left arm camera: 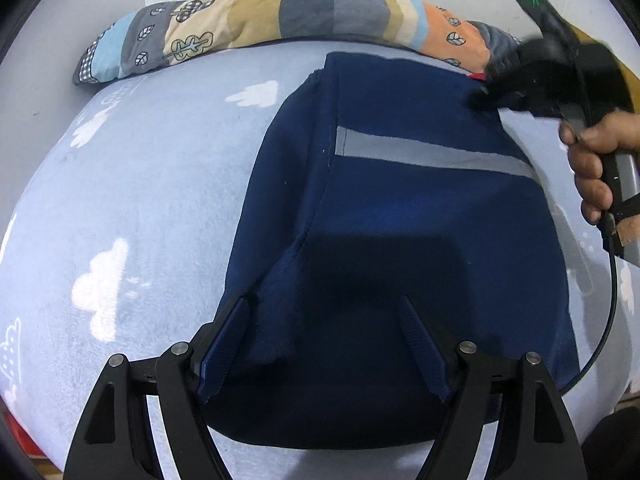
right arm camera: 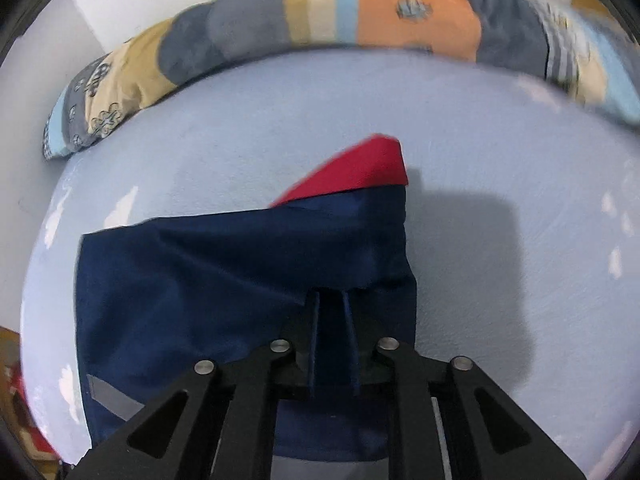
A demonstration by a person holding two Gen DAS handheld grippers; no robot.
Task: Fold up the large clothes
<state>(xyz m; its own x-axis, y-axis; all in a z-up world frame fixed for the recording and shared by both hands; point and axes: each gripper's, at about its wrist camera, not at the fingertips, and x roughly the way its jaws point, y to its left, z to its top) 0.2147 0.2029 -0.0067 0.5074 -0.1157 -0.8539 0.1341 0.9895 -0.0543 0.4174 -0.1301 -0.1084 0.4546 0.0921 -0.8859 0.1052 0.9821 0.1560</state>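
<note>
A navy blue garment (left arm camera: 400, 208) with a grey reflective stripe (left arm camera: 432, 152) lies folded on the light blue bed. My left gripper (left arm camera: 326, 340) is open, its fingers spread wide over the garment's near edge. My right gripper (right arm camera: 332, 344) is shut on the navy garment (right arm camera: 224, 280) and lifts its far right corner, showing a red part (right arm camera: 360, 176) beneath. In the left wrist view the right gripper (left arm camera: 496, 96) is blurred at the garment's far right corner, held by a hand (left arm camera: 596, 160).
A light blue bedsheet (left arm camera: 140, 200) with white cloud prints covers the bed. A long patchwork pillow (left arm camera: 280, 20) lies along the white wall at the far edge; it also shows in the right wrist view (right arm camera: 360, 16). A black cable (left arm camera: 608, 320) hangs at right.
</note>
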